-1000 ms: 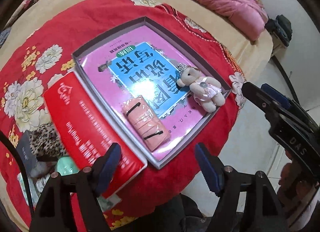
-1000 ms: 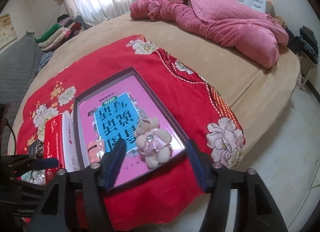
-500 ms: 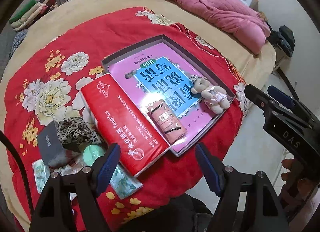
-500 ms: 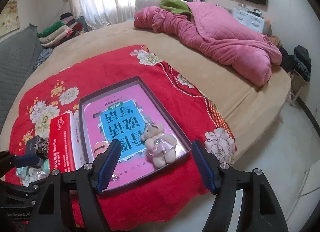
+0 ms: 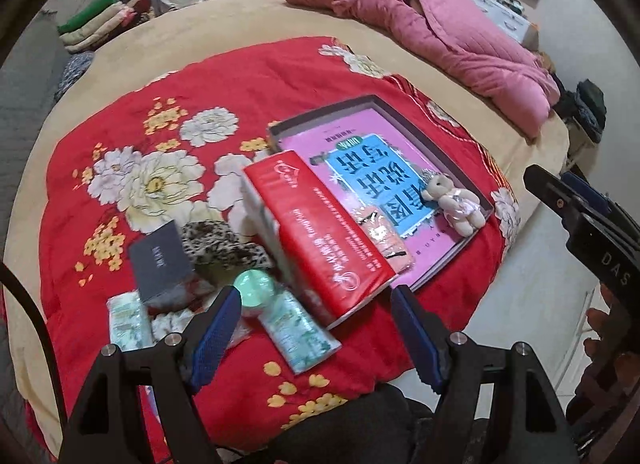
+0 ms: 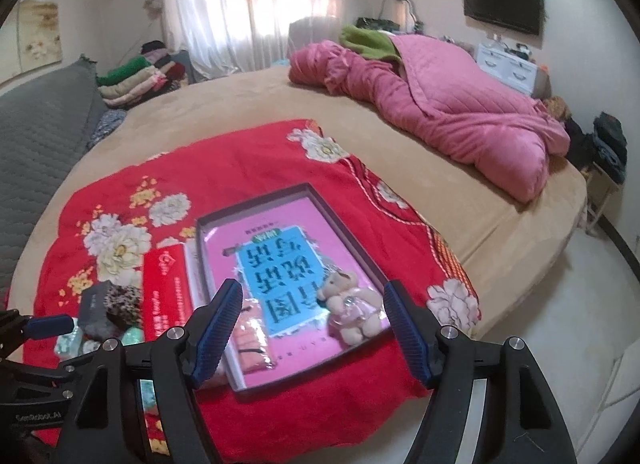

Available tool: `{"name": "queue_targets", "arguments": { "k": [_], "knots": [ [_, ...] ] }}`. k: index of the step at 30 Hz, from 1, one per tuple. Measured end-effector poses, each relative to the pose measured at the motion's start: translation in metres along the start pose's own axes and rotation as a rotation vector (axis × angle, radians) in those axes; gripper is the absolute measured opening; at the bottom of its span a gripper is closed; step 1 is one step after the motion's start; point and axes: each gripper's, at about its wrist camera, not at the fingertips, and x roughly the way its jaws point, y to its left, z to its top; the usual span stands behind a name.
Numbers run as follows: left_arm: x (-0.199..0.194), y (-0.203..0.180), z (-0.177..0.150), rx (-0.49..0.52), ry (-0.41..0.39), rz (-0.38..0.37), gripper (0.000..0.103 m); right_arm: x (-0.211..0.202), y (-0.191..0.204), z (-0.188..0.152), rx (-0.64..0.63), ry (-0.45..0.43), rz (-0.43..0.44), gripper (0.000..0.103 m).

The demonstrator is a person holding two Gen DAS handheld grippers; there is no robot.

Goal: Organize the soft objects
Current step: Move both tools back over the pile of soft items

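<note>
Both claws, left claw [image 5: 316, 338] and right claw [image 6: 312, 338], are spread wide and empty. The little teddy bear [image 6: 352, 306] already lies in the shallow box [image 6: 340, 216] on the bed. The leopard-print cloth [image 5: 218, 244] beside the red box [image 5: 320, 240] looks light and floppy; I'd pinch a bunched fold.

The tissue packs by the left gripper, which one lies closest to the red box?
The right-hand tissue pack, angled just below the red box corner. The other pack lies farther left, beyond the grey box.

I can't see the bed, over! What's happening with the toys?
Left gripper and right gripper open, empty. Teddy bear lies in tray. Nothing in the way.
</note>
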Motion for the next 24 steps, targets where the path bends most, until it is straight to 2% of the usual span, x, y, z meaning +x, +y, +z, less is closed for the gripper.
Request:
{"name": "queue_targets", "arguments": {
  "k": [11, 18, 24],
  "knots": [
    [-0.017, 0.032, -0.005, -0.065, -0.026, -0.005, 0.077, -0.016, 0.036, 0.006, -0.062, -0.030, 0.039, 0.074],
    [-0.026, 0.052, -0.012, -0.104, -0.036, -0.002, 0.077, -0.023, 0.055, 0.006, -0.076, -0.045, 0.133, 0.074],
    [-0.038, 0.079, -0.018, -0.149, -0.047, 0.009, 0.077, -0.024, 0.075, 0.004, -0.098, -0.031, 0.162, 0.074]
  ]
}}
